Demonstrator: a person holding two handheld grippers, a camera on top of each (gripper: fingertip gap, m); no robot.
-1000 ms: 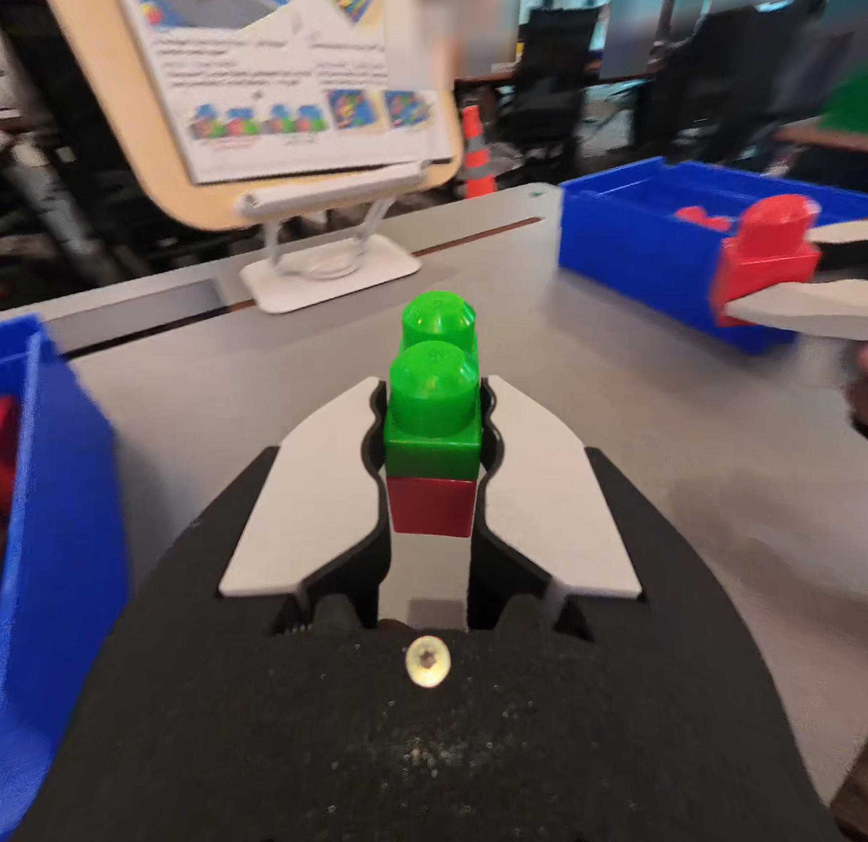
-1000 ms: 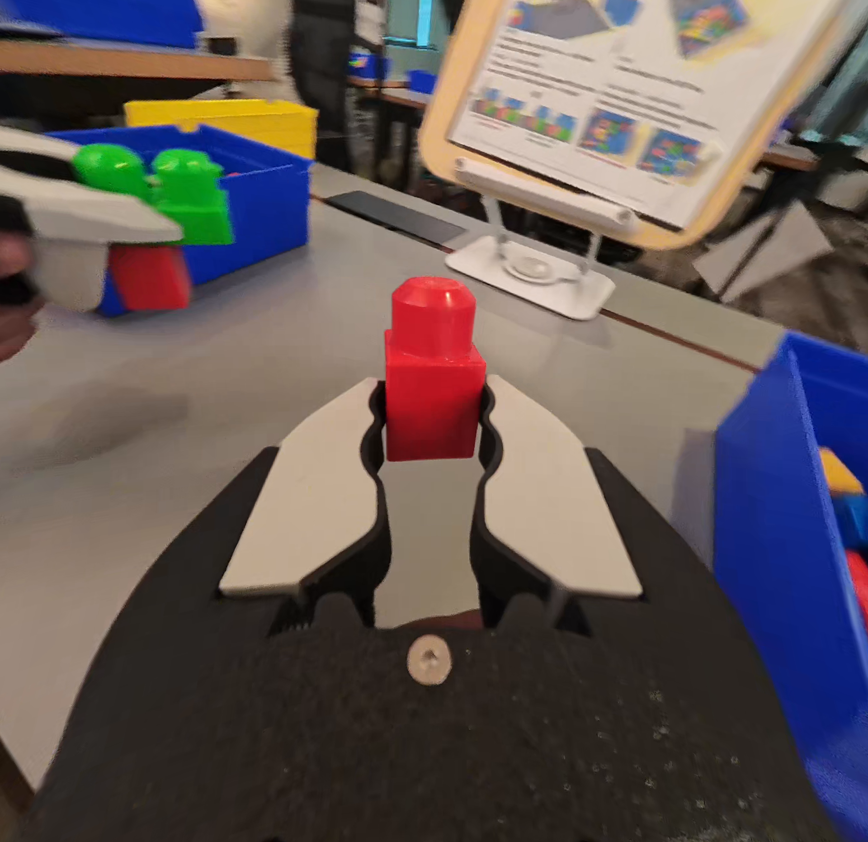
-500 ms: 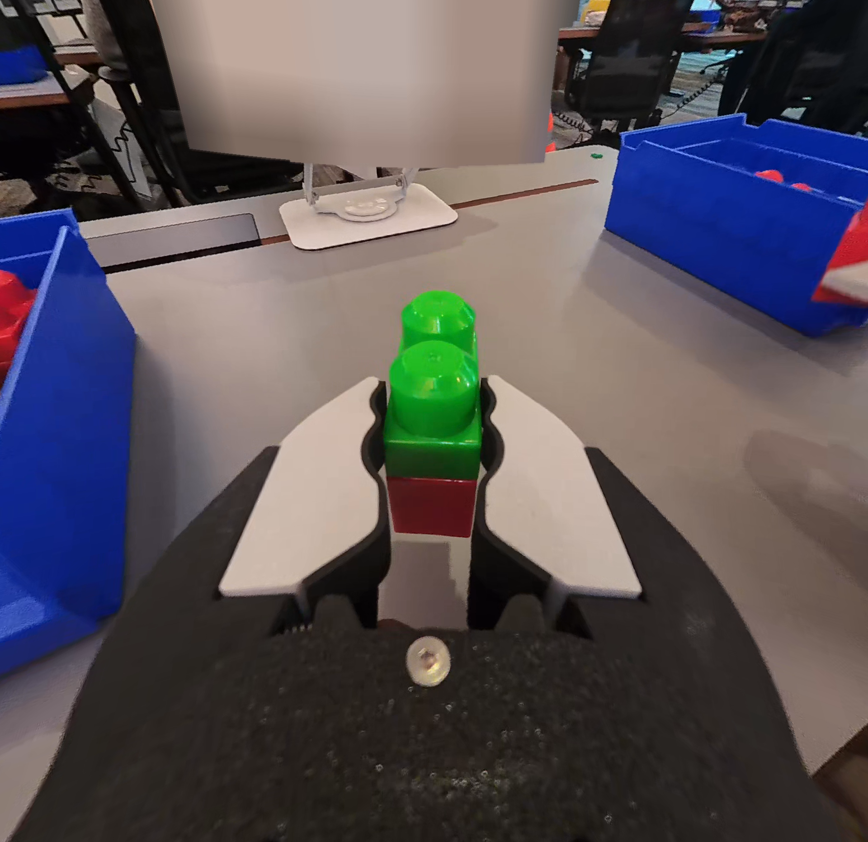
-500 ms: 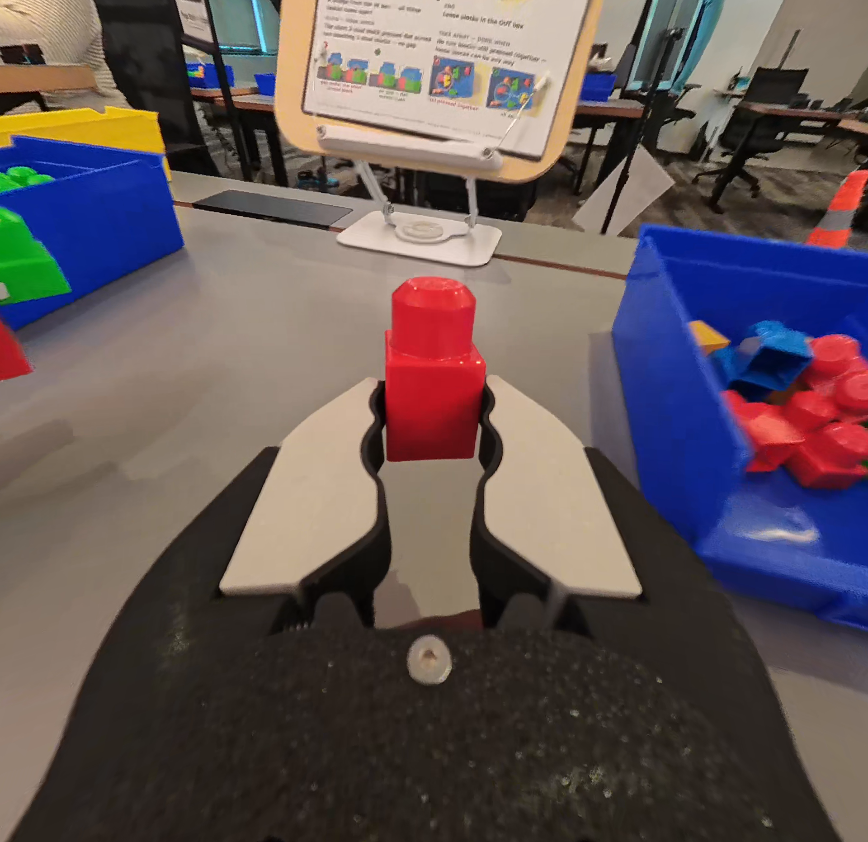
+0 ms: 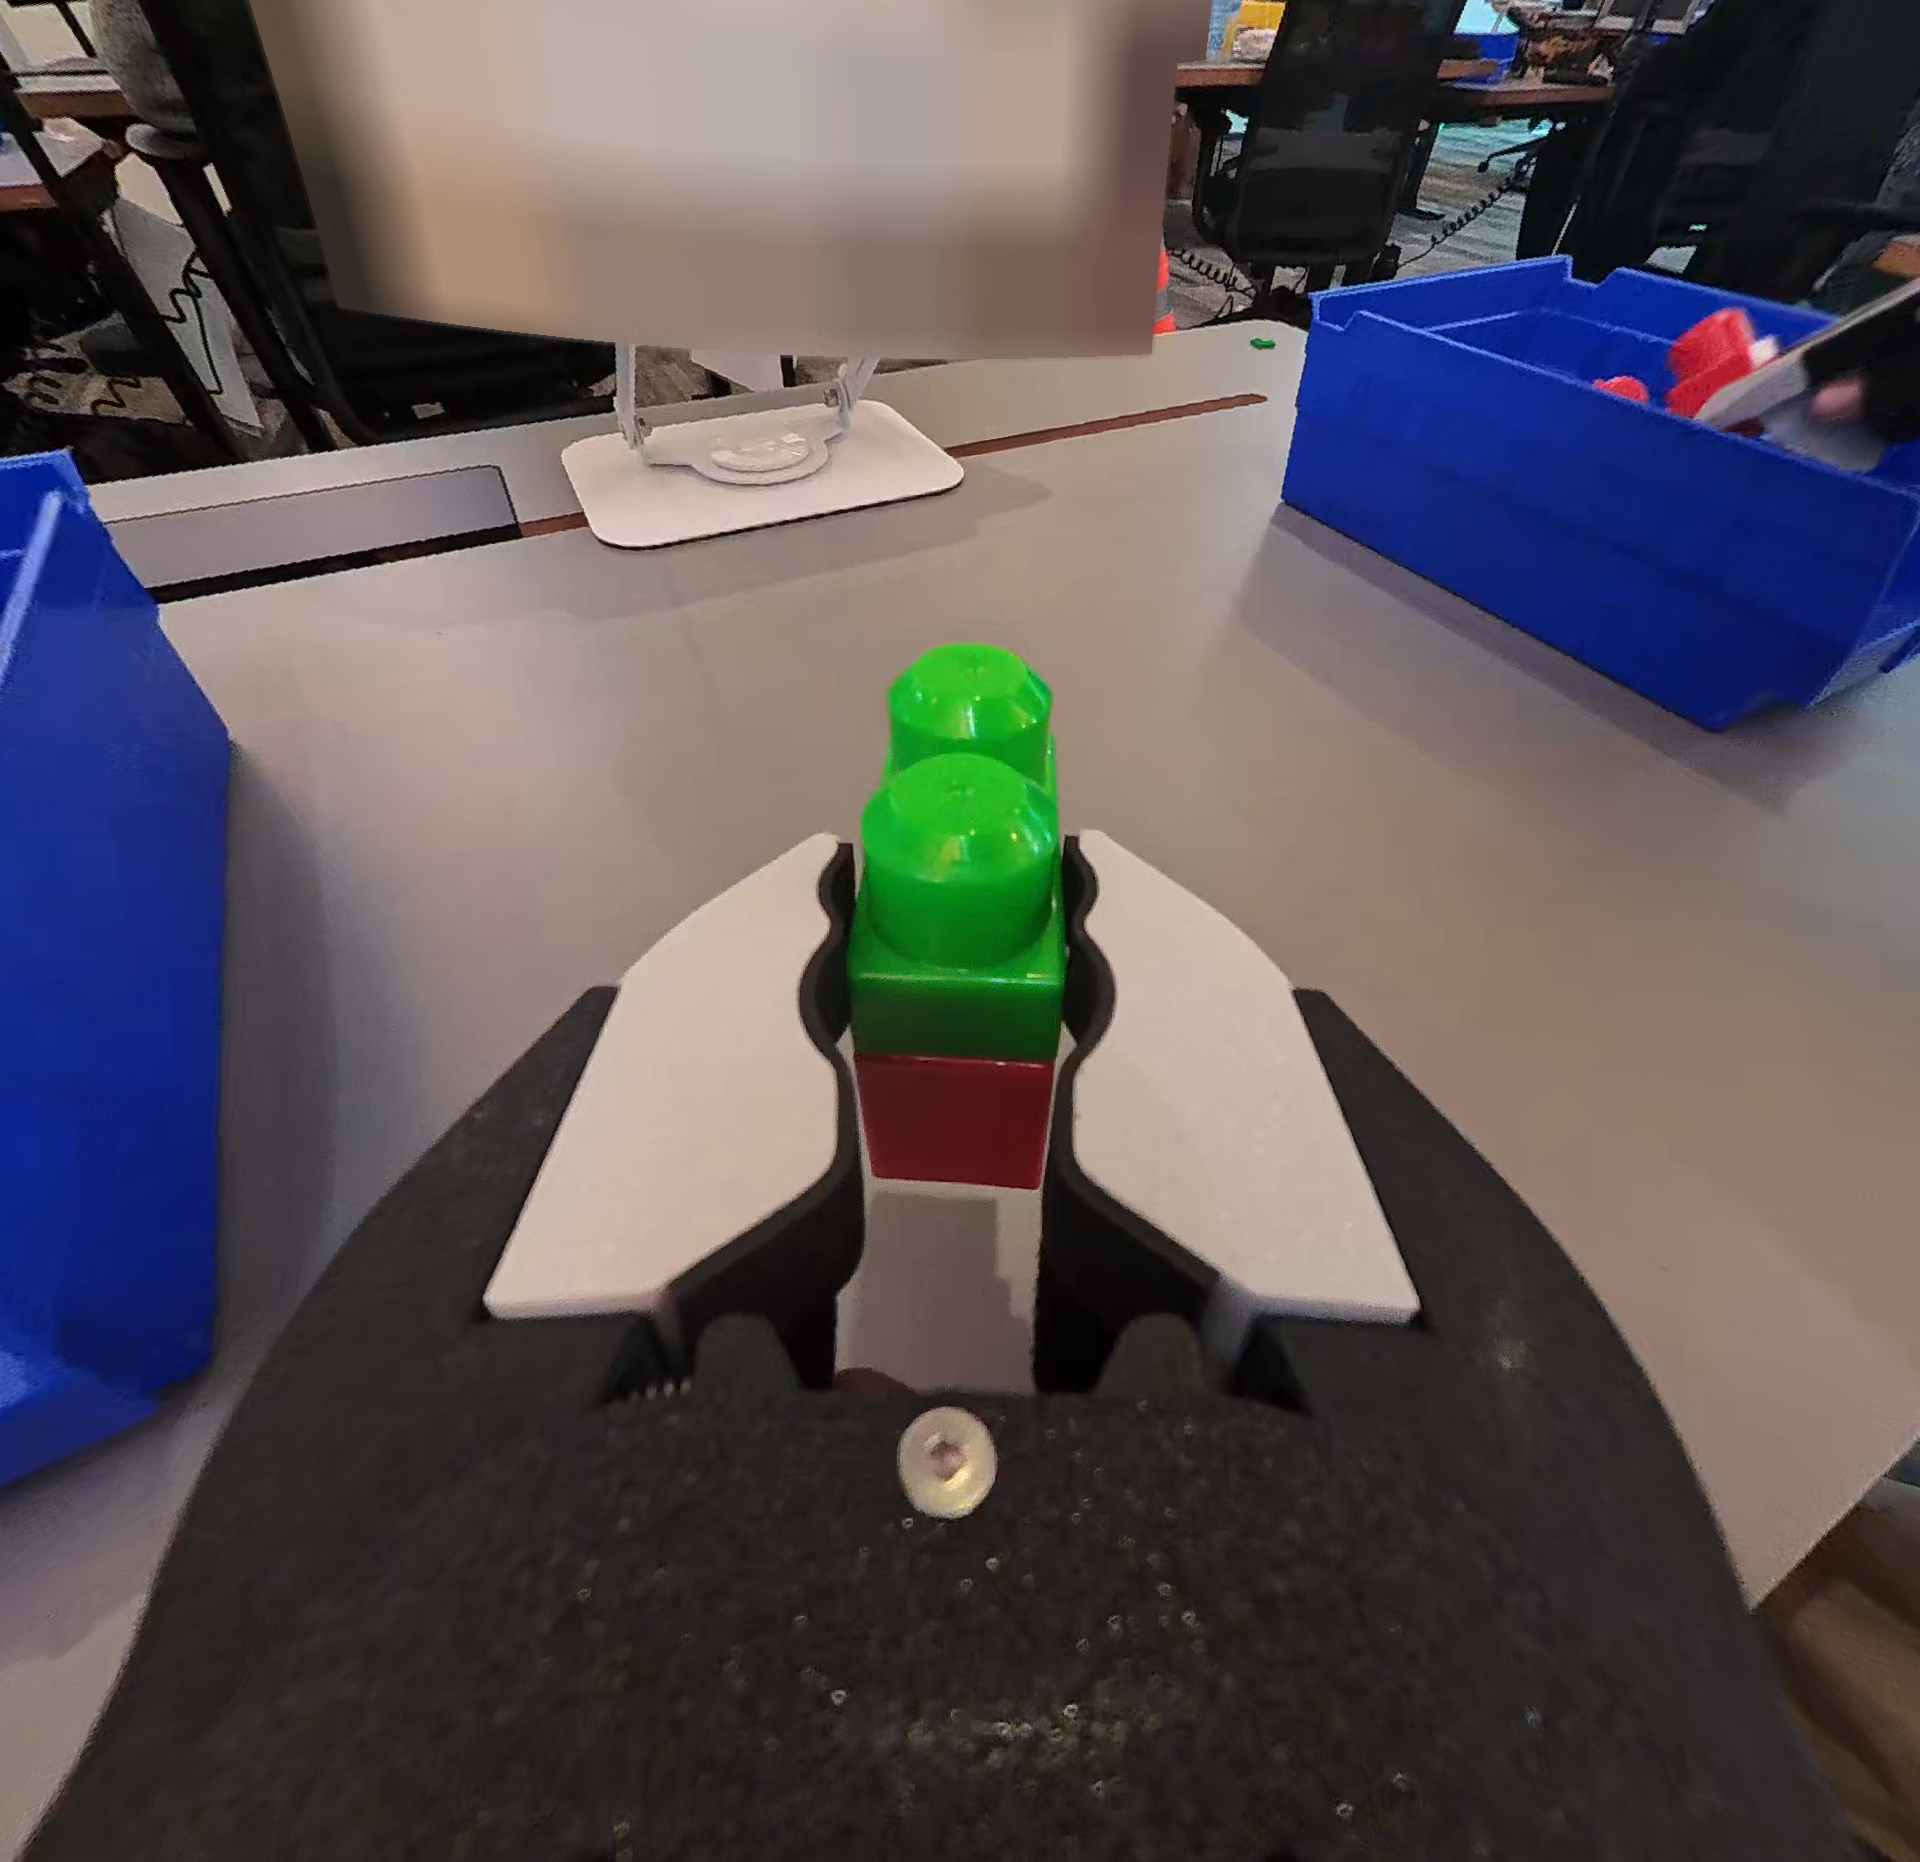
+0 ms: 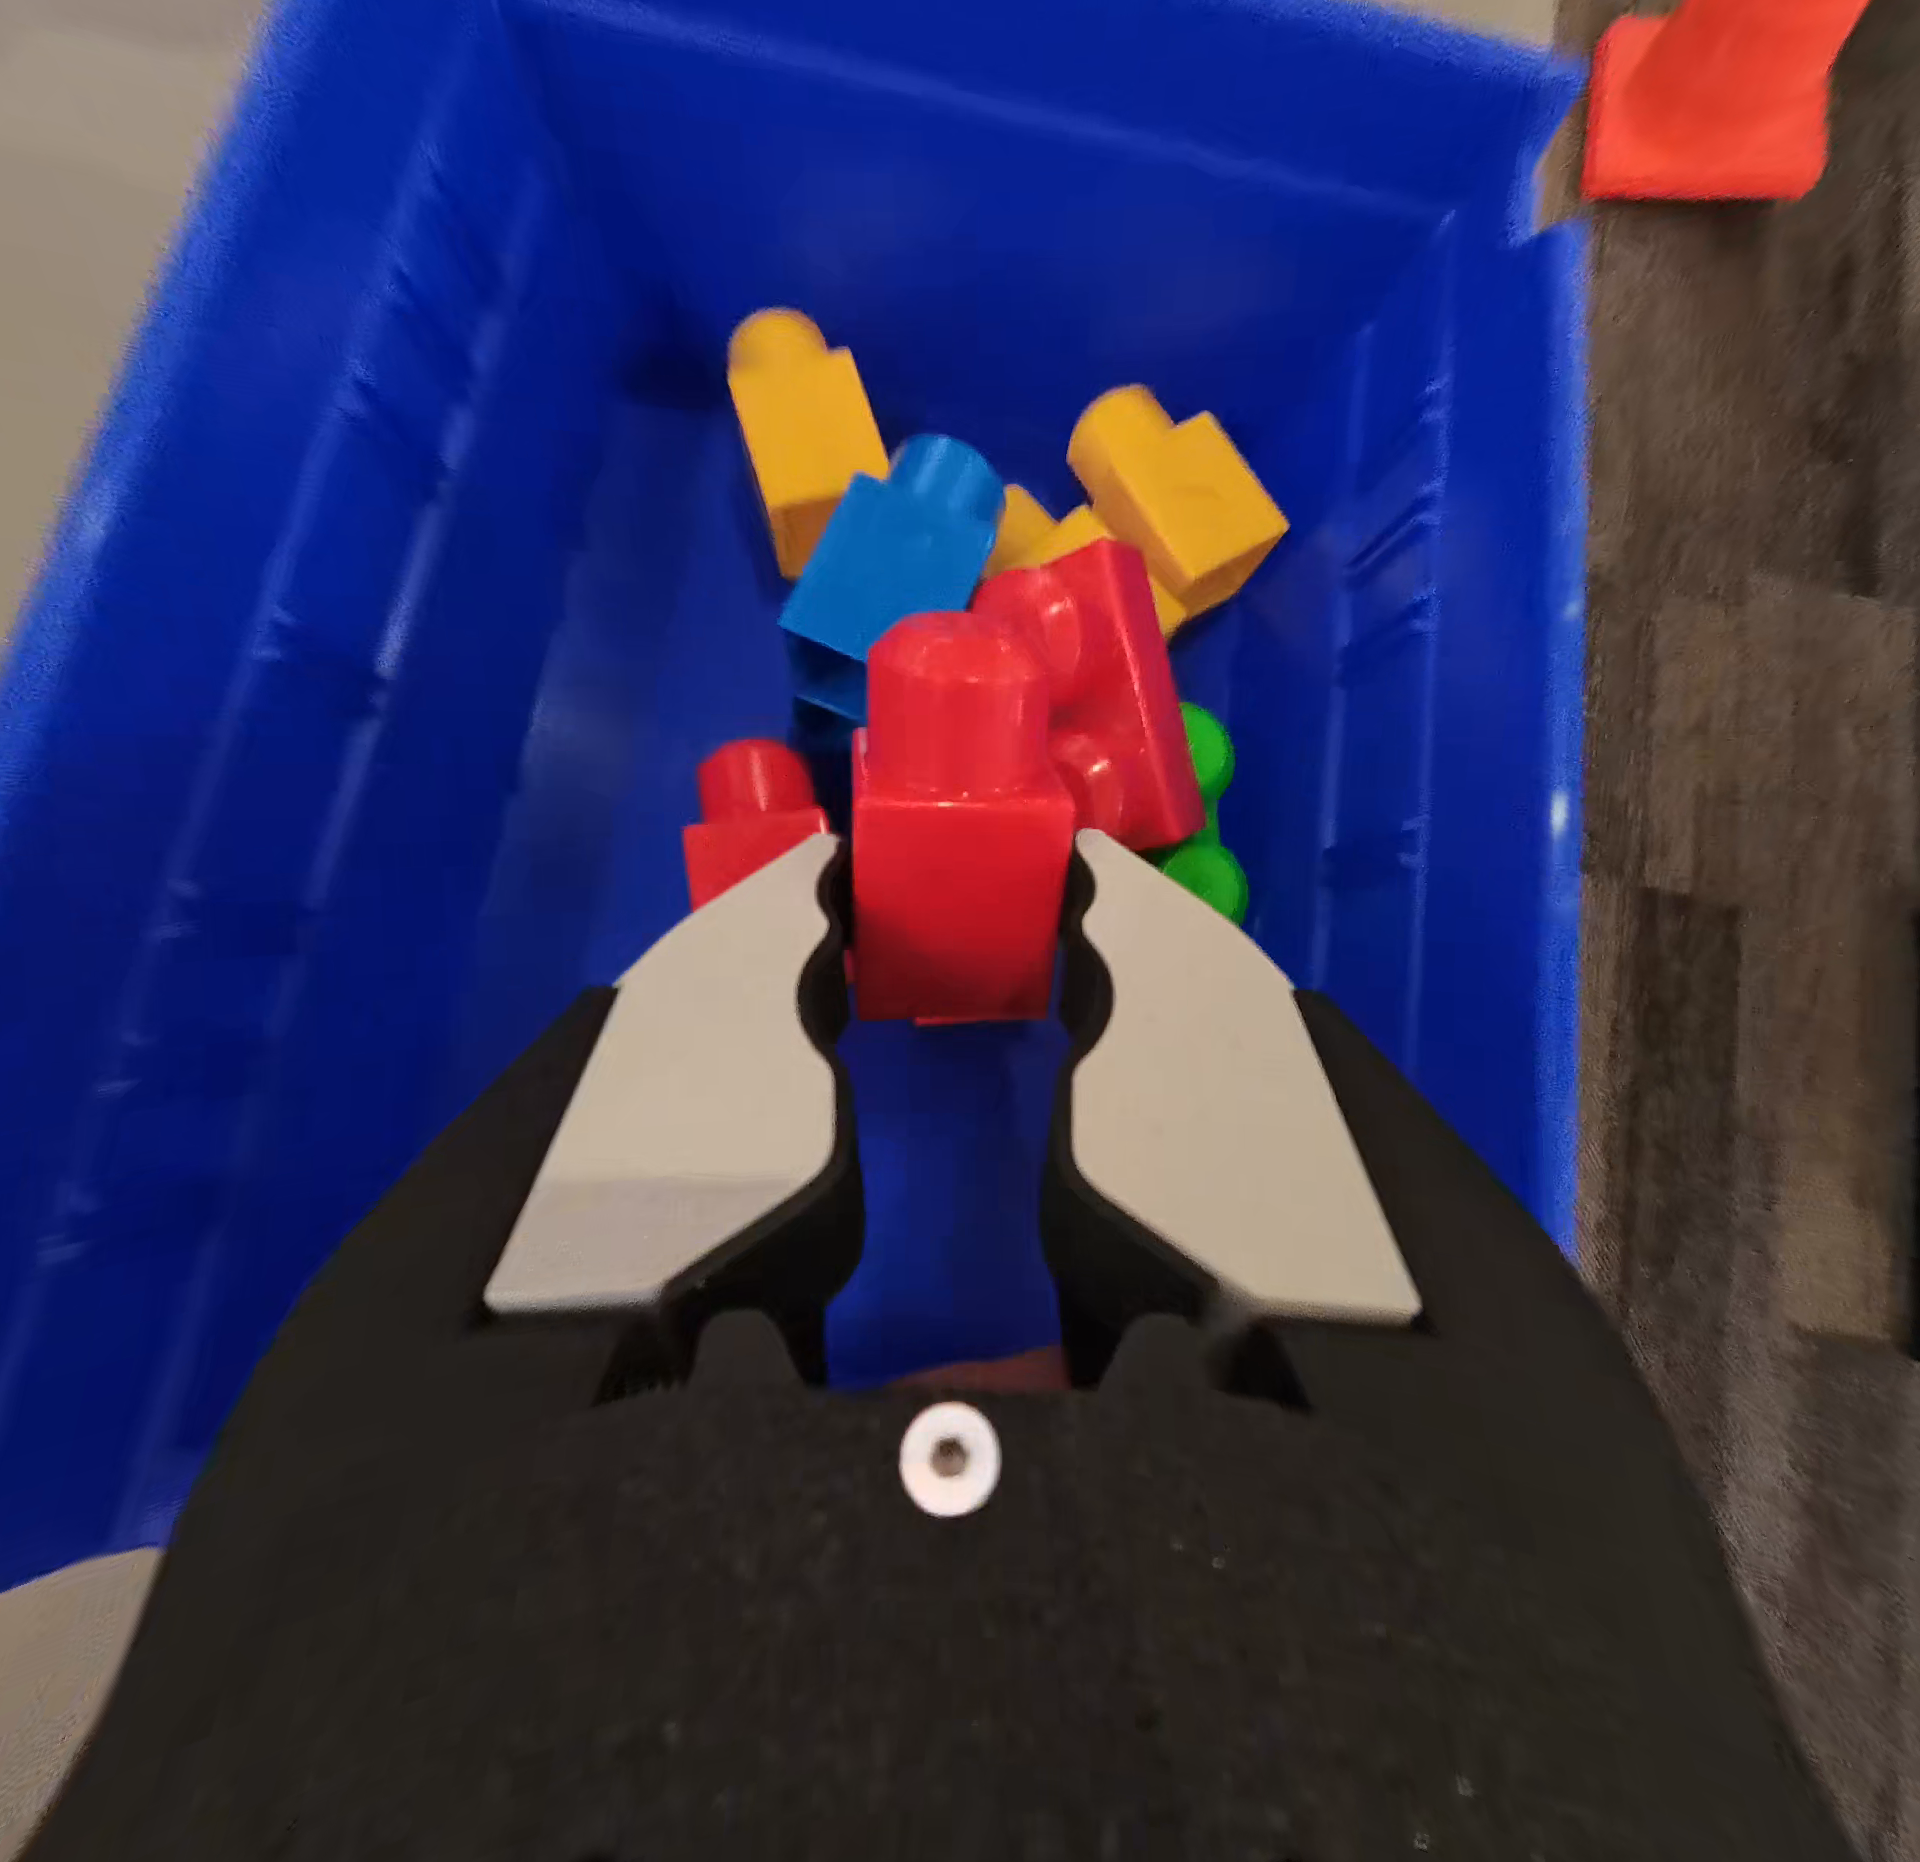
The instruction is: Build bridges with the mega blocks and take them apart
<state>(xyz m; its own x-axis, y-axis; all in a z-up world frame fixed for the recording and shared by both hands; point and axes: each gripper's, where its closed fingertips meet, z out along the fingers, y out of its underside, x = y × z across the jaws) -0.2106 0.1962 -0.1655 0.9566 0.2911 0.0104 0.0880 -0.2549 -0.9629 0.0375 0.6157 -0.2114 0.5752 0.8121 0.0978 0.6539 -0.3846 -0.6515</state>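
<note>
2 grippers grip blocks: left gripper (image 5: 958,939) clamps a green block (image 5: 958,913); right gripper (image 6: 954,929) clamps a red block (image 6: 954,856), blue bin (image 6: 312,617) beyond.

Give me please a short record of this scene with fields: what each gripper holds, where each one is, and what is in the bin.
left gripper: shut on green block stacked on a dark red block
left position: over the grey table
right gripper: shut on red block
right position: over the blue bin, pointing down into it
bin contents: loose yellow, blue, red and green blocks
view quality: right wrist view is motion-blurred
</note>
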